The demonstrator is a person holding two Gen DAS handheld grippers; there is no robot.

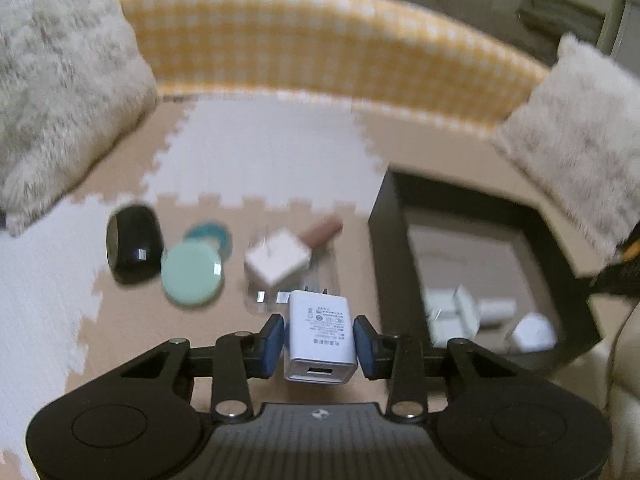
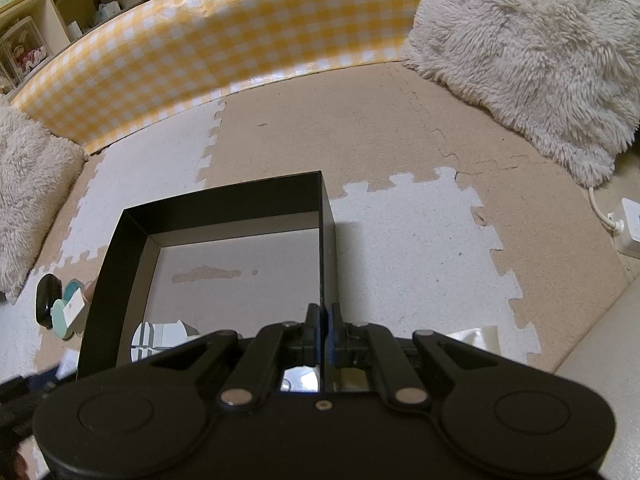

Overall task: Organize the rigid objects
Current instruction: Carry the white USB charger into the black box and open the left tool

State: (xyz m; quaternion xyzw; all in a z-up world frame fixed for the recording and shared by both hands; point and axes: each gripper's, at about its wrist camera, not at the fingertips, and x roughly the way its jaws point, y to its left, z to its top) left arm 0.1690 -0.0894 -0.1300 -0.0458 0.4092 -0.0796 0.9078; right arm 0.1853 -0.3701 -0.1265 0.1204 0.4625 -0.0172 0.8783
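Note:
My left gripper (image 1: pixel 319 340) is shut on a white USB charger (image 1: pixel 320 336), held above the foam mat just left of the black box (image 1: pixel 460 204). On the mat ahead lie a black oval object (image 1: pixel 134 246), a mint round compact (image 1: pixel 192 276) over a teal disc (image 1: pixel 210 232), a white square adapter (image 1: pixel 278 260) and a brown tube (image 1: pixel 322 230). Several white chargers (image 1: pixel 456 316) lie inside the box. My right gripper (image 2: pixel 323 332) is shut on the right wall of the black box (image 2: pixel 326 240). The loose objects (image 2: pixel 60 308) show left of the box in the right wrist view.
A yellow checked barrier (image 1: pixel 320 48) bounds the far side of the mat. Fluffy cushions sit at the left (image 1: pixel 60 92) and right (image 1: pixel 572 152). A white power strip (image 2: pixel 628 228) with a cord lies at the right edge in the right wrist view.

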